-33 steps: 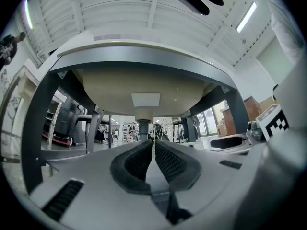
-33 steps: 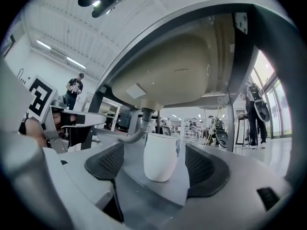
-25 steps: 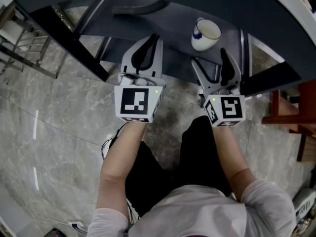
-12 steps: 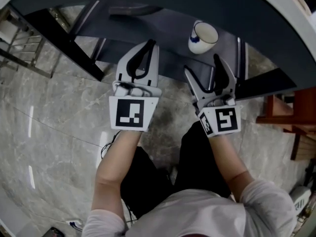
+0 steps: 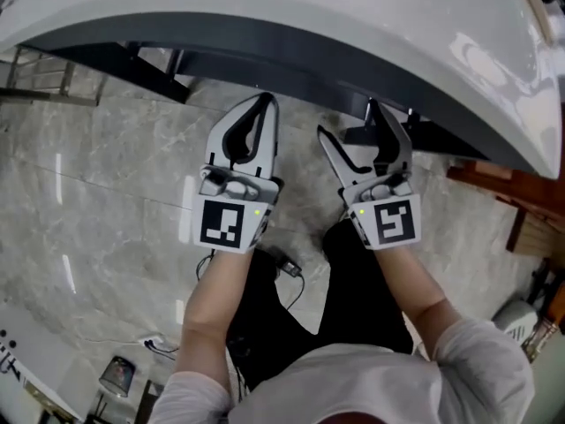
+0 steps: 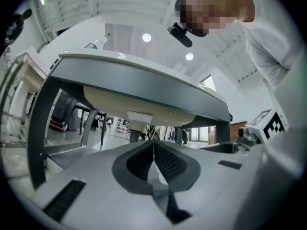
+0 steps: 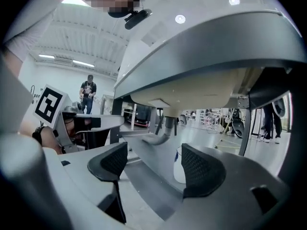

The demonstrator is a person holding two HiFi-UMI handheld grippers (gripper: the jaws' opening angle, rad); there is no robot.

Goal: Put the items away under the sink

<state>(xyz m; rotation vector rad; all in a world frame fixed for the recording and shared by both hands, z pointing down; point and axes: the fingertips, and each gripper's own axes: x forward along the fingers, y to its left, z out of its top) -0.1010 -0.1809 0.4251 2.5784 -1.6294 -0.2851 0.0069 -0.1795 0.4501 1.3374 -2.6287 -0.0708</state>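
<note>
In front of the person's legs, over the marble floor (image 5: 115, 184), both grippers point at the sink stand. L gripper (image 6: 153, 147): fingers pressed together, nothing btwn them. R gripper (image 7: 153, 161): fingers wide apart, have just been closing a bit, gripping nothing. Beyond R's pads, on the dark shelf (image 7: 144, 176) under the sink, the white cup (image 7: 178, 169) w/ blue mark stands upright, apart from both pads, near the grey drain pipe (image 7: 160, 135). Above it: pale basin (image 7: 192, 92) underside. In head view the white top (image 5: 335, 16) hides shelf & cup.
</note>
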